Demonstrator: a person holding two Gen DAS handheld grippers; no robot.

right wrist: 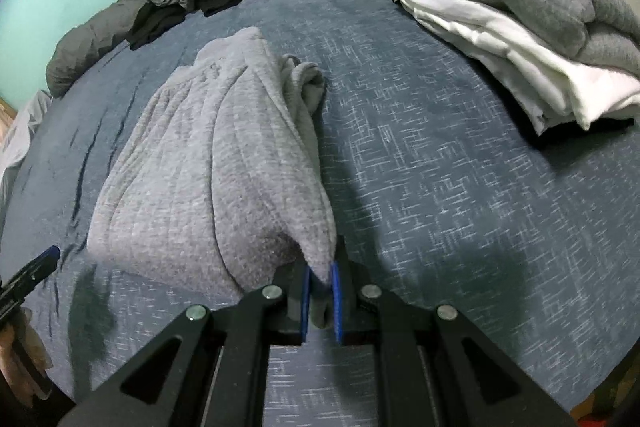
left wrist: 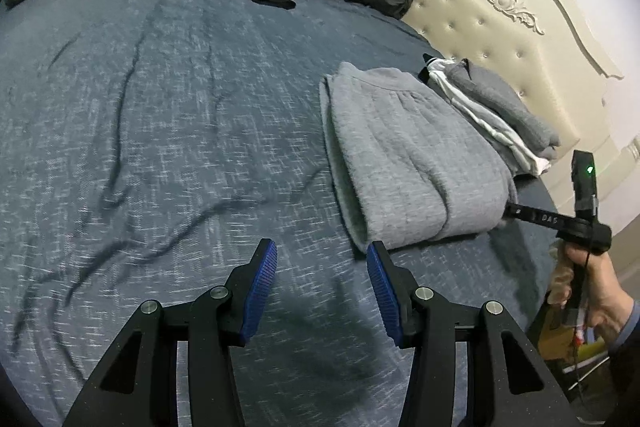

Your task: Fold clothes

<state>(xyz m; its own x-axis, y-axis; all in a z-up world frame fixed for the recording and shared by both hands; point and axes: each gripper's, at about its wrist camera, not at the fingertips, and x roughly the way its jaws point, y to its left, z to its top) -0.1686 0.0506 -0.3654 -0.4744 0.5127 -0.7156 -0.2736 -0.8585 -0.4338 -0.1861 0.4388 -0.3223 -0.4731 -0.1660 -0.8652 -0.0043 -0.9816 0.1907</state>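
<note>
The folded light-grey garment (right wrist: 208,163) lies on the blue bedspread (right wrist: 420,187), its near corner pinched between the closed pads of the right gripper (right wrist: 320,301). The left gripper (left wrist: 322,291) hovers just beside the garment's near edge, jaws wide apart and empty. "DAS" reads on the right gripper's arm. A folded stack (right wrist: 520,39) sits beyond the garment.

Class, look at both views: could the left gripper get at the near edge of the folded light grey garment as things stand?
Probably yes. The left gripper is open, holds nothing, and hovers right beside the garment over bare bedspread. The right gripper pinches a different corner, clear of that path.
</note>
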